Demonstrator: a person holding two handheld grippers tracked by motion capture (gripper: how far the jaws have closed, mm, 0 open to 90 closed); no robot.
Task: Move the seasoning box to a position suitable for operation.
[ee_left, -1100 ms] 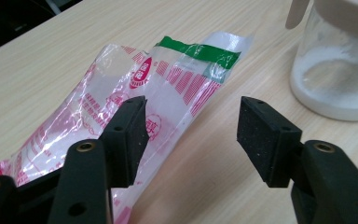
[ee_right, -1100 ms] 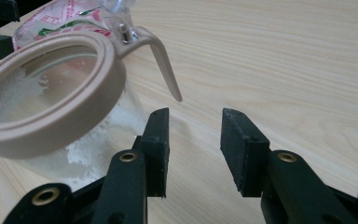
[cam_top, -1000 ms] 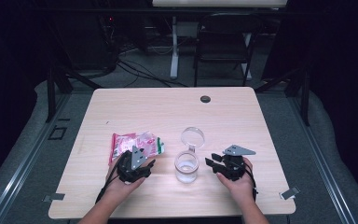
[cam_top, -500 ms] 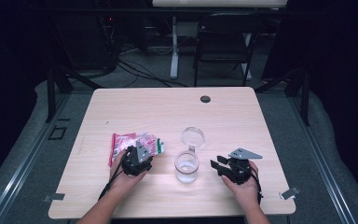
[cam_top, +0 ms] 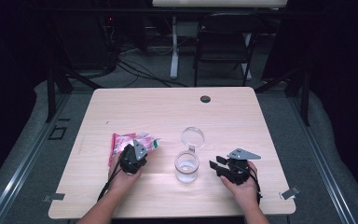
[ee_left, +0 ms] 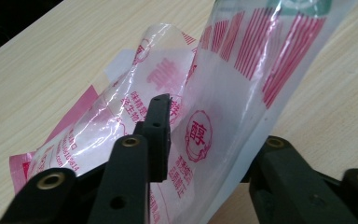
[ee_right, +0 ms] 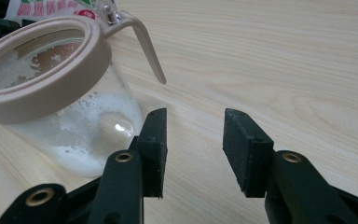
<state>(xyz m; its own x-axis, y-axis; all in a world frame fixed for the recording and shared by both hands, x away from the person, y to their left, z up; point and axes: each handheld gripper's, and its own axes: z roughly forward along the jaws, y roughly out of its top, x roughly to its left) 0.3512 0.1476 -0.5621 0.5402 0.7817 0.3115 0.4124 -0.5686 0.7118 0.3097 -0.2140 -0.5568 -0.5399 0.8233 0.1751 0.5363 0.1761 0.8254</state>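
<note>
A red-and-white printed plastic bag (cam_top: 129, 141) lies left of centre on the wooden table (cam_top: 168, 107). My left gripper (cam_top: 127, 151) is at its near edge. In the left gripper view the bag (ee_left: 223, 93) stands up between the jaws of my left gripper (ee_left: 209, 128), which are spread wide; the bag hides the right pad. A glass jar (cam_top: 187, 167) holding a little white powder stands mid-table, its round lid (cam_top: 192, 136) swung open behind it. My right gripper (cam_top: 216, 167) is open just right of the jar (ee_right: 74, 135), with nothing between the jaws of my right gripper (ee_right: 193, 135).
A small black disc (cam_top: 205, 99) sits near the table's far edge. A dark chair (cam_top: 223, 42) and floor cables lie beyond the table. Bare wood spans the far half and the right side.
My right gripper has drifted slightly toward the near edge, away from the jar. My left gripper has shifted a little at the bag.
</note>
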